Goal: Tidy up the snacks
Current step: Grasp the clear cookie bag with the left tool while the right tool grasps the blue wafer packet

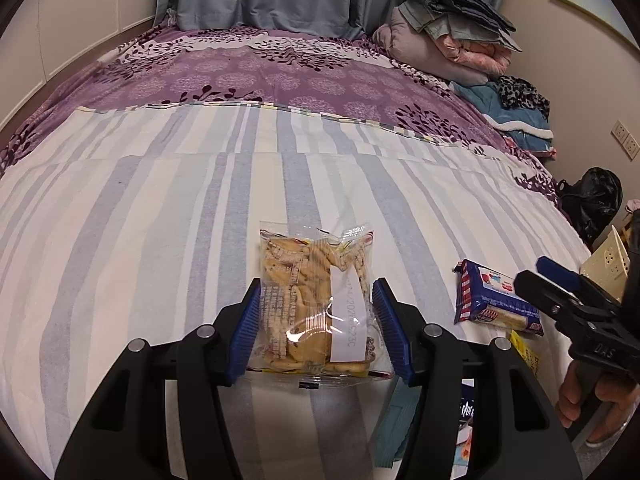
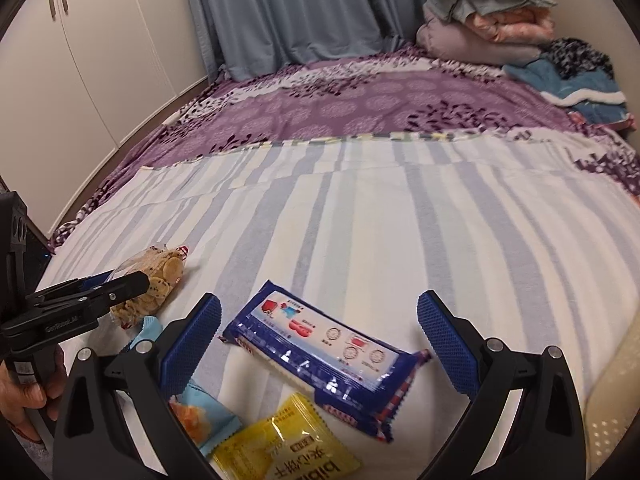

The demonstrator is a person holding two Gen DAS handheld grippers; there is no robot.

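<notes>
A clear bag of crackers (image 1: 316, 300) lies on the striped bed sheet between the blue pads of my left gripper (image 1: 318, 320); the pads touch its sides and it rests on the sheet. The bag also shows in the right wrist view (image 2: 154, 284). A blue biscuit packet (image 2: 324, 352) lies between the wide-open fingers of my right gripper (image 2: 320, 344), untouched; it also shows in the left wrist view (image 1: 494, 298). A yellow packet (image 2: 286, 448) and a light blue packet (image 2: 204, 420) lie nearer me.
A cream perforated basket (image 1: 604, 264) stands at the bed's right edge. Folded blankets (image 1: 452, 32) are stacked at the far right of the bed. A black bag (image 1: 592, 204) sits on the floor. White cupboards (image 2: 80, 60) line the left wall.
</notes>
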